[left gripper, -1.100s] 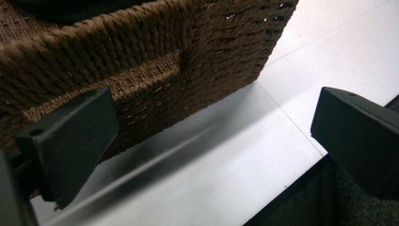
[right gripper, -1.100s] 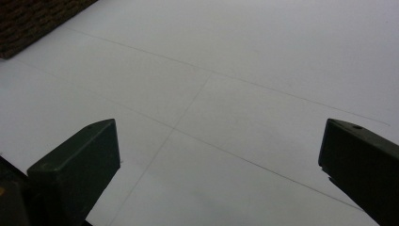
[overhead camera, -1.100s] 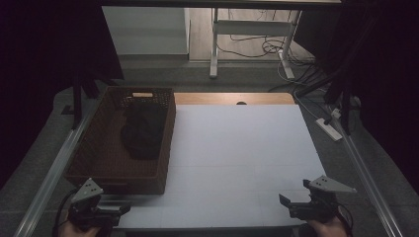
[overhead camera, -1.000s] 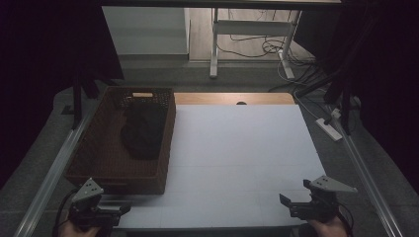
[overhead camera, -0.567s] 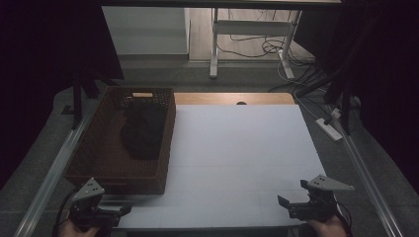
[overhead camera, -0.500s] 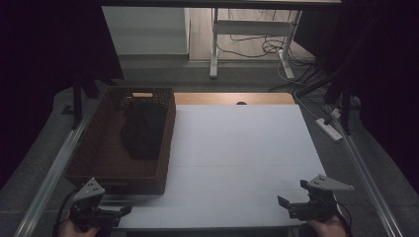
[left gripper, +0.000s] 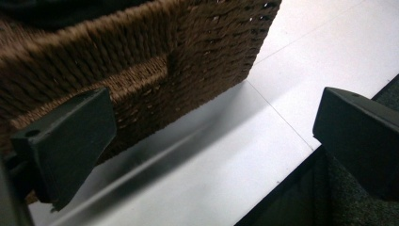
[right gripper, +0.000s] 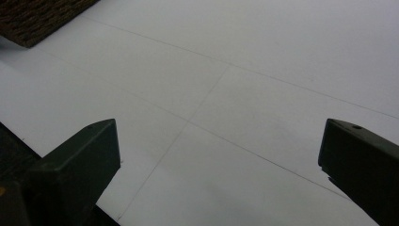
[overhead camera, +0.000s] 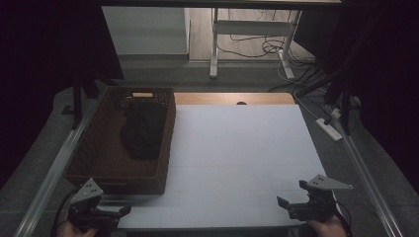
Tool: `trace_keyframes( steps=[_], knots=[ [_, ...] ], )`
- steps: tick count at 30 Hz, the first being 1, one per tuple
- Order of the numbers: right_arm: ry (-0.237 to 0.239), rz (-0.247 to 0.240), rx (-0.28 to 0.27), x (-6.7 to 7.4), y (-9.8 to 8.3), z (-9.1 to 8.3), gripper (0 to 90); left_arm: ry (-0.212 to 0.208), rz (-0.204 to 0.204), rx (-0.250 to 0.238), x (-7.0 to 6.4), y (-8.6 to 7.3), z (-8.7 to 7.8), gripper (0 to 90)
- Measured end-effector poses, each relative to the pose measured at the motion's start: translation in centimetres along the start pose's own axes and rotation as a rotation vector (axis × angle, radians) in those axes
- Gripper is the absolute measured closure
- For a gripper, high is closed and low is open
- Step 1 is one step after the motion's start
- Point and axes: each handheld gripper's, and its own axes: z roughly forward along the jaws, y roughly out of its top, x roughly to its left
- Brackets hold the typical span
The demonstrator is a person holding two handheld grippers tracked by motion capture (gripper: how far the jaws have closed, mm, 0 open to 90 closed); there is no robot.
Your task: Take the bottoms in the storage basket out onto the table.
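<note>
Fig. — start posture, near to far. L gripper [overhead camera: 123, 210] at the near-left corner of the desk [overhead camera: 237, 163], jaws spread wide w/ nothing between; in the left gripper view the woven wall of the basket [left gripper: 155, 61] stands just beyond them, not touched. R gripper [overhead camera: 282, 203] at the near-right edge, jaws likewise spread and empty, facing bare white desk [right gripper: 244, 84]; a corner of the basket sits far off at upper left of the right gripper view.

Change vs. approx. a second ago: very little. Both grippers have sunk slightly toward the near edge; R shifted a touch left. Basket and contents unmoved. Reading: no reach begun yet; the work is at its very start.

Mid-field: brown wicker basket [overhead camera: 123, 143] on the left part of the desk, near wall facing the L gripper. Inside it, toward the far half, a dark bundle [overhead camera: 143, 131], prob. cloth (type not clear), lying loose; a small tan item [overhead camera: 142, 94] at the far rim.

Far: floor w/ cables and a desk frame, outside the work area

Likely next: L gripper goes up over the near wall into the basket
</note>
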Motion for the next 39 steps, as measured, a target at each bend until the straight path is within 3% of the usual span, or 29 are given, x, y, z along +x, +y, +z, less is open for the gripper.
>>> trace_keyframes(
  steps=[7, 14, 24, 29, 39],
  knots=[
    [0.004, 0.002, 0.004, 0.0, 0.0, 0.1, 0.2, 0.016, 0.017, -0.004, -0.1, 0.1, -0.2, 0.0],
    [0.014, 0.005, 0.016, -0.1, 0.0, 0.2, 0.2, 0.006, 0.018, -0.029, -0.1, 0.3, -0.7, 0.0],
    [0.018, 0.012, 0.021, -0.2, 0.0, 0.2, 0.2, -0.008, 0.057, -0.068, -0.5, 1.2, -1.6, 0.0],
    [0.02, 0.016, 0.026, -0.2, 0.1, 0.3, 0.2, -0.079, 0.051, -0.079, -0.2, 1.6, -1.6, 0.0],
    [0.025, 0.025, 0.032, -0.3, 0.1, 0.3, 0.2, -0.112, 0.05, -0.12, 0.2, 2.8, -2.4, 0.0]
  ],
)
